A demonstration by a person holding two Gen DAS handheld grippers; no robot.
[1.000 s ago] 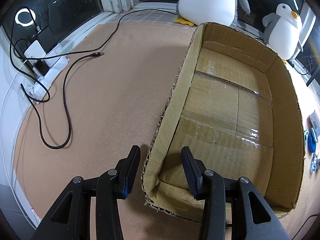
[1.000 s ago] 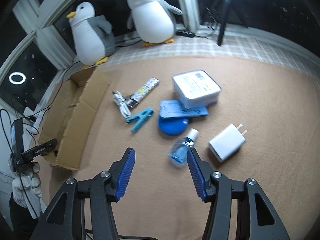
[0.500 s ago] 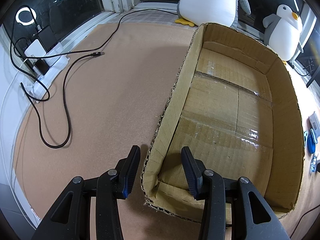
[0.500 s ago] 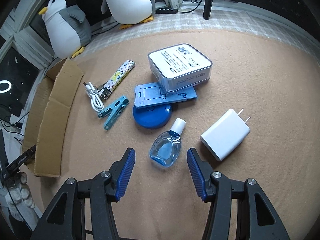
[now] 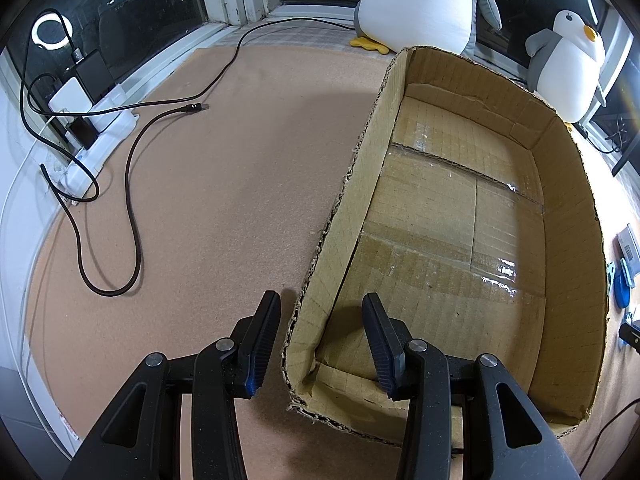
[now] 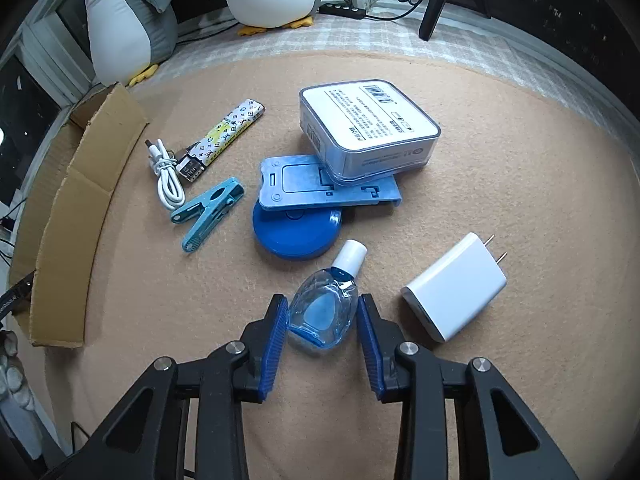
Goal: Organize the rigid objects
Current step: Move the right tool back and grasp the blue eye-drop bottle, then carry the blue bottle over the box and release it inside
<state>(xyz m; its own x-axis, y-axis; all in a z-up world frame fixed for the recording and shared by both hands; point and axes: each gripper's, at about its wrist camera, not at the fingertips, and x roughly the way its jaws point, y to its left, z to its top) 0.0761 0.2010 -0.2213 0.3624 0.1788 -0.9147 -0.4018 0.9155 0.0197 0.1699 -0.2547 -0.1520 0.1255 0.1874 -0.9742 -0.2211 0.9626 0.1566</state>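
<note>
- Clear blue plastic marks the thing in hand: a small dropper bottle [image 6: 323, 311] with a white cap lies flat on the tan felt mat [image 6: 500, 160], cap pointing away, directly between the blue pads of the right gripper [image 6: 322, 322].
- Its jaws are closing around the bottle's widest part; the pads sit right at its flanks, and I cannot tell whether they press yet. Taking it across the body rather than the slim neck looks the surer hold on a smooth, rounded shell.
- Just beside it to the right lies a white wall charger [image 6: 456, 286], prongs pointing away, apart from the bottle, so the right pad has room to come in.
- Beyond the cap sits a round blue disc [image 6: 296, 236], with a pale blue folding stand [image 6: 320, 188] resting over it and a clear-lidded white box [image 6: 368, 132] leaning on the stand; this stack is likely better left until the loose pieces are gone.
- Further left are a blue clothespin [image 6: 208, 212], a coiled white cable [image 6: 166, 176] and a patterned lighter [image 6: 228, 134].
- The cardboard box [image 5: 576, 184] stands empty at the mat's left side, the likely destination.
- The left gripper [image 5: 320, 344] straddles the box's near corner wall at a narrow gap, pads not visibly pinching the cardboard; it seems posted there to steady the box.
- Two plush penguins [image 6: 128, 20] sit at the window.
</note>
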